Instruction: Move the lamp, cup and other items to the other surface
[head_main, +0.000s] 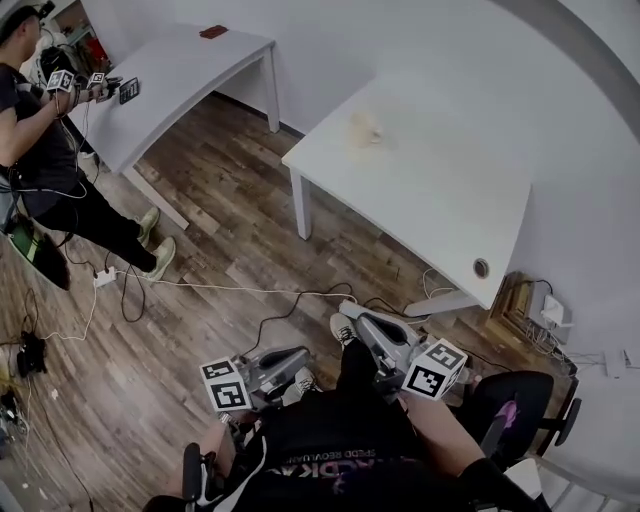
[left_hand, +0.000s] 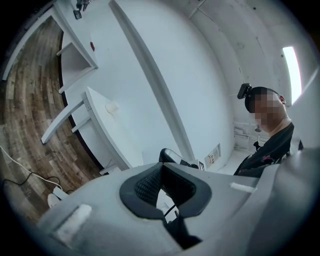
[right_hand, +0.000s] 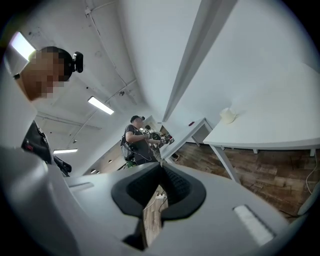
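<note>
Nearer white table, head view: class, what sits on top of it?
One small pale object, too washed out to identify, near the far edge of the table; a round hole by its near corner. Nothing covers the top.

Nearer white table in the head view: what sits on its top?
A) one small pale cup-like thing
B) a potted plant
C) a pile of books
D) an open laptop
A: one small pale cup-like thing stands toward the far side of the nearer white table; no laptop, books or plant show there.
</note>
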